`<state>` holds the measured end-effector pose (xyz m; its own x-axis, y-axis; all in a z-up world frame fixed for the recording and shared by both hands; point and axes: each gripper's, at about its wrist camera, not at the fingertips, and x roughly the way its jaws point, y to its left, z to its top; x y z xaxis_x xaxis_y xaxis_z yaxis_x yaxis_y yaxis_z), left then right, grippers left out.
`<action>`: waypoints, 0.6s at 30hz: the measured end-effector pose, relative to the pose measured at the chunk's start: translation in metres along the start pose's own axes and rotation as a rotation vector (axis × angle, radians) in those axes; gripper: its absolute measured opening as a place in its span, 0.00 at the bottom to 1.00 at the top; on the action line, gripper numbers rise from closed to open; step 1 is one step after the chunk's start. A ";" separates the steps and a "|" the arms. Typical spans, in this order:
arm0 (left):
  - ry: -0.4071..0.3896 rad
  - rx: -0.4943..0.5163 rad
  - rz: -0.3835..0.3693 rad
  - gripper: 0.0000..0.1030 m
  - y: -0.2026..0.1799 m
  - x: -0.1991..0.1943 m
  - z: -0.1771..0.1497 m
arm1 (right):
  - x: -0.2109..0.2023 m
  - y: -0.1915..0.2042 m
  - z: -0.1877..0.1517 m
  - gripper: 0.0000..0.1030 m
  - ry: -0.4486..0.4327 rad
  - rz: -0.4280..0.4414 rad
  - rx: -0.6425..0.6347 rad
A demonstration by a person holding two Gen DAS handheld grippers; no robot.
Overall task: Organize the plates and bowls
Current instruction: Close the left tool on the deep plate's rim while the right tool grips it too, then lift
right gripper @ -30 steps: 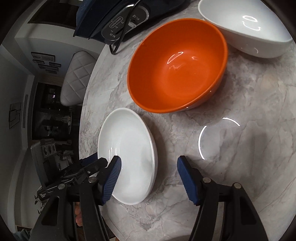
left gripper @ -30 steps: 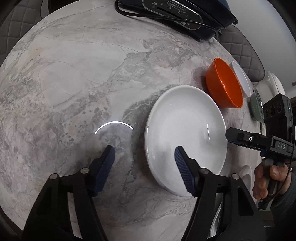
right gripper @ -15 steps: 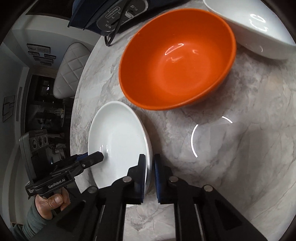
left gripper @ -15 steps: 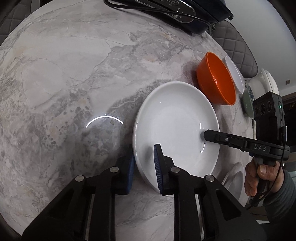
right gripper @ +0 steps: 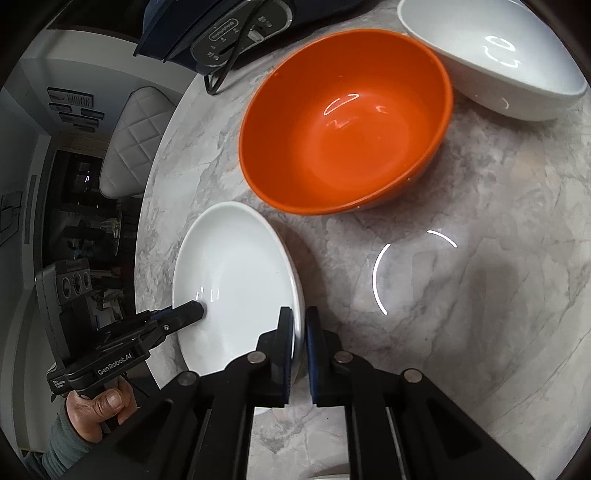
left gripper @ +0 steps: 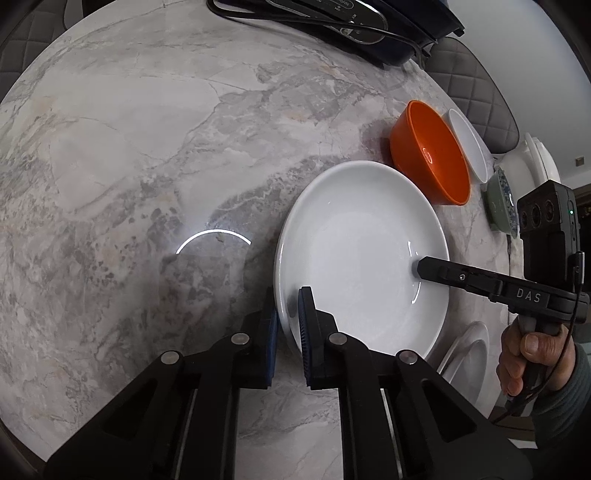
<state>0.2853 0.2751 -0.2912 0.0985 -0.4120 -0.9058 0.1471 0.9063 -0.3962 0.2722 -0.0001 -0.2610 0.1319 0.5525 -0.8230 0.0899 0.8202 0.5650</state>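
Note:
A white plate [left gripper: 362,251] lies on the marble table [left gripper: 129,147]. My left gripper [left gripper: 288,299] is shut on the plate's near-left rim, one pad under it and one inside. In the right wrist view the same plate [right gripper: 229,277] has my right gripper [right gripper: 298,312] shut on its opposite rim. Each view shows the other gripper reaching in over the plate: the right gripper [left gripper: 421,266] and the left gripper [right gripper: 195,313]. An orange bowl [right gripper: 347,122] and a white bowl [right gripper: 491,55] stand just beyond the plate.
A black appliance with a cord [left gripper: 351,22] sits at the table's far edge. A green patterned dish [left gripper: 500,199] stands past the bowls, and another white plate [left gripper: 469,354] lies near the right hand. Quilted chairs [left gripper: 472,92] ring the table. Bare marble spreads to the left.
Both grippers were open a second ago, straddling the plate's rims. Both have closed onto the plate, one on each side. The hands have barely shifted.

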 end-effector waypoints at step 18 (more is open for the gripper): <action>-0.091 0.048 -0.061 0.09 -0.061 -0.081 -0.037 | -0.090 0.025 -0.038 0.09 -0.123 0.039 -0.024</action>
<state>0.2320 0.2566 -0.1991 0.1766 -0.4750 -0.8621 0.2021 0.8747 -0.4406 0.2249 -0.0240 -0.1749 0.2551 0.5629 -0.7861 0.0586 0.8025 0.5937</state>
